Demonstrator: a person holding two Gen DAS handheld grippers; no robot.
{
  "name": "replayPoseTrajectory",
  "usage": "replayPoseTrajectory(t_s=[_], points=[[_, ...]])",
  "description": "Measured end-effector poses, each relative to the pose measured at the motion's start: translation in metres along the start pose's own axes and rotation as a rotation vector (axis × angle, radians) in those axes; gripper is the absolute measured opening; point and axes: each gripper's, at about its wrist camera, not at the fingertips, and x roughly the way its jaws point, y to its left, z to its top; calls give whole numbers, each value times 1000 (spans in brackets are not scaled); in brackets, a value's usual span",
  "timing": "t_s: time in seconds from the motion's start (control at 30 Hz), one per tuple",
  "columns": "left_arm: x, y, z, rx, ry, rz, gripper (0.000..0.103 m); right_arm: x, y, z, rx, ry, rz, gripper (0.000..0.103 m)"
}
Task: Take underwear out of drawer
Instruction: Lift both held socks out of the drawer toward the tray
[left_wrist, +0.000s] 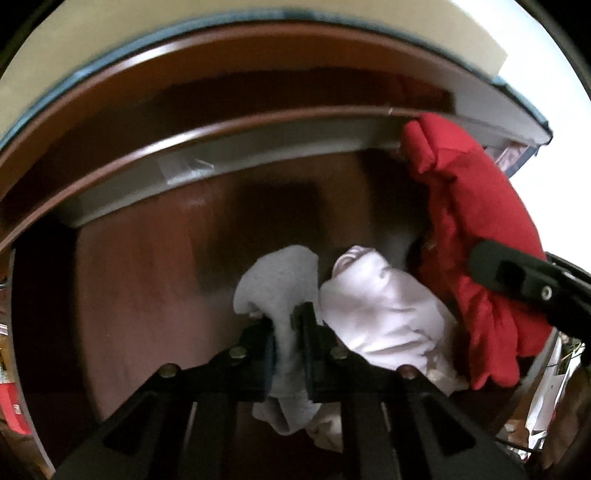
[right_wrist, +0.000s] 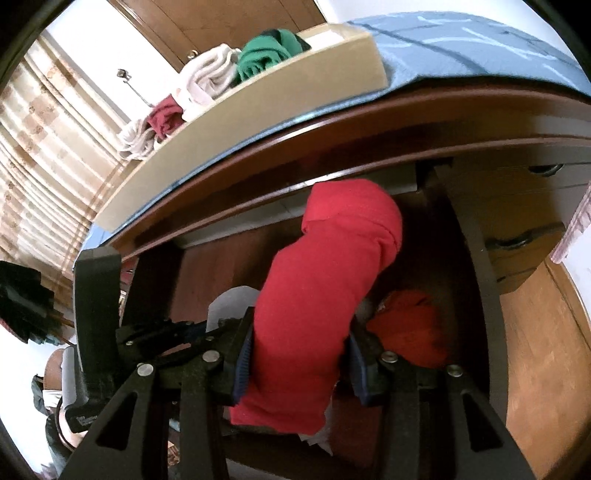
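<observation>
1. Step in hand: both grippers are down inside the open wooden drawer (left_wrist: 155, 295), each already on a garment. Judged: grasp done, lift-out not yet done.
2. Left gripper (left_wrist: 286, 321): jaws drawn nearly together, pinching a fold of the pale grey garment (left_wrist: 275, 273). The cloth bulges above and hangs below the pads, so the grip looks real but thin.
3. Right gripper (right_wrist: 301, 354): jaws part-way apart, clamped on either side of the rolled red garment (right_wrist: 325, 266). The roll stands up out of the jaws, its top near the drawer's back edge under the dresser top.
4. Where the task's things are: both held pieces are still within the drawer walls. A white garment (left_wrist: 380, 310) lies just beside the grey one, touching it; an orange-red garment (right_wrist: 410, 325) lies on the drawer floor right of the red roll.
5. Count in drawer, as seen: 1 grey, 1 white, 1 red, 1 orange-red = 4 pieces. More may be hidden under them.
6. Count on dresser top: 1 cream tray (right_wrist: 258, 122) on a blue mat (right_wrist: 480, 48), holding about 4 rolled pieces (2 whitish, 1 dark red, 1 green (right_wrist: 266, 55)).
7. Next move, judged: raise both grippers straight up clear of the drawer front. Risk: the grey fold may slip or drag the white piece along.
</observation>
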Motion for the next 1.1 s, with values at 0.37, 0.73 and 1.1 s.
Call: replayPoseTrajectory(t_s=[0.37,0.73,1.1], points=[[-63,-7,-21,-30,-173,-20,9,-24,22,-9,-100,-54,5,46],[-92,-25,-21,-20,-250,-33,9,-48,41,-24,-178,-89,8,46],[-121,-30,-30,-12,-334,-56,9,-76,49,-34,-238,-141,-11,46]])
